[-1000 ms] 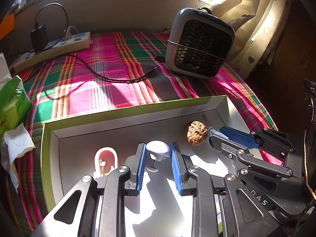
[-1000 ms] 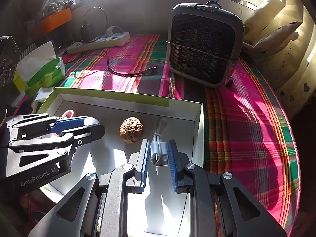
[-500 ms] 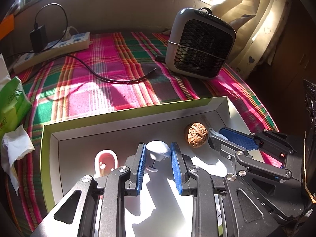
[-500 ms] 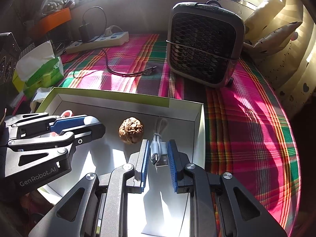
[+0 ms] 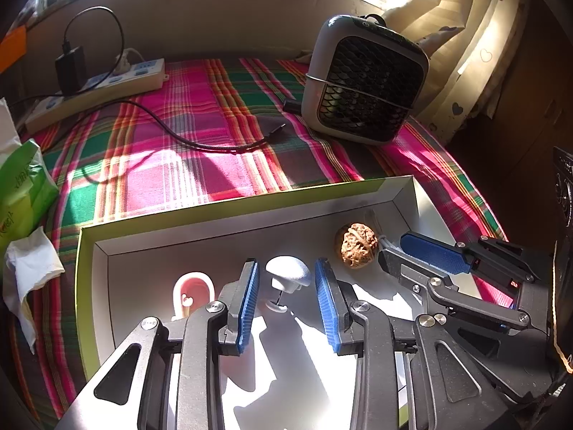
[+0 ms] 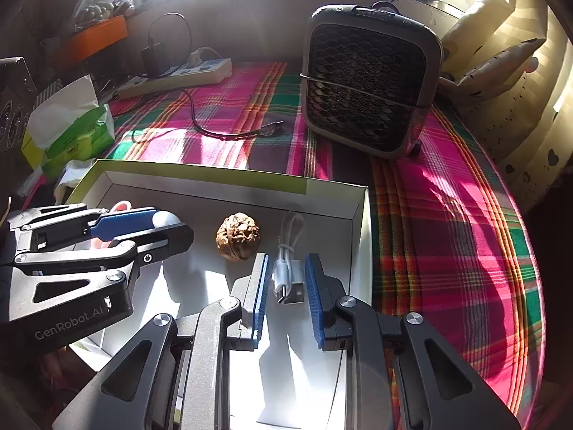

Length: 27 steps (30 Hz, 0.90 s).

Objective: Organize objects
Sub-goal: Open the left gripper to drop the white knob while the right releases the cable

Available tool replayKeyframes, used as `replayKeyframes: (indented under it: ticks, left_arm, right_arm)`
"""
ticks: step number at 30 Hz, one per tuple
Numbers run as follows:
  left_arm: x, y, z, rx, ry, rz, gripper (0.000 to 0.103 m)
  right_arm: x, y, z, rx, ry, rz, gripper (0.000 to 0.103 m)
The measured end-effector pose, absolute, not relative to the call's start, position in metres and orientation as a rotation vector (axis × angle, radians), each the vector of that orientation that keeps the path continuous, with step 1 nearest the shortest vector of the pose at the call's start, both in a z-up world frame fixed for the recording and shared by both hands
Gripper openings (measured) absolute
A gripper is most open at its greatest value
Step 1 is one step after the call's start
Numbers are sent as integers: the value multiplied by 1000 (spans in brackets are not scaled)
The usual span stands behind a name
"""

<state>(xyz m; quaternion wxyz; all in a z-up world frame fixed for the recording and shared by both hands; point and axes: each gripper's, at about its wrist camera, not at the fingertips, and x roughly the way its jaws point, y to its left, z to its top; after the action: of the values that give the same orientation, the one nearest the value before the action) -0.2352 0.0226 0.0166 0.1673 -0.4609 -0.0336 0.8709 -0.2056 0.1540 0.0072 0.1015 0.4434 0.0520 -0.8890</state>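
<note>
A shallow white box with a green rim [image 5: 222,203] lies on the plaid cloth. Inside it are a walnut [image 5: 356,245], a white mushroom-shaped knob [image 5: 287,277], a pink-and-white ring piece [image 5: 193,291] and a coiled white USB cable [image 6: 288,274]. My left gripper [image 5: 286,277] is open with the knob between its blue pads, not clamped. My right gripper [image 6: 285,268] is open around the cable's plug ends, with small gaps on both sides. The walnut [image 6: 238,231] lies between the two grippers. The left gripper [image 6: 168,229] also shows in the right wrist view.
A grey desk fan [image 5: 365,80] stands behind the box at the right. A power strip [image 5: 96,87] with a black adapter and a loose black cable [image 5: 200,145] lie at the back left. A green tissue pack [image 5: 21,186] and crumpled tissue [image 5: 28,272] lie left.
Both grippers have opened a little wider around the knob and the cable. Their positions are almost unchanged.
</note>
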Motion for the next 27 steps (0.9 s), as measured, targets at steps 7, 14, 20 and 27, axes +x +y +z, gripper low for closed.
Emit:
replayKeyframes:
  ticks: [7,14,20,27]
  left_arm:
    - [-234,21,17,-1314,-96,2481,32]
    - [-230,21,20,-1302,-93,2481,33]
    - [-222,18,27,-1286,-80,2506,33]
    - [-208,14,36,-1259,-82,2524,33]
  right_arm:
    - [-203,153,9,1295,155,-2636,31]
    - [-199,155,12,1289,145,-2647,38]
    - [-194,157,17,1275,122,-2661,39]
    - [-181,158,23,1250,94,-2674,39]
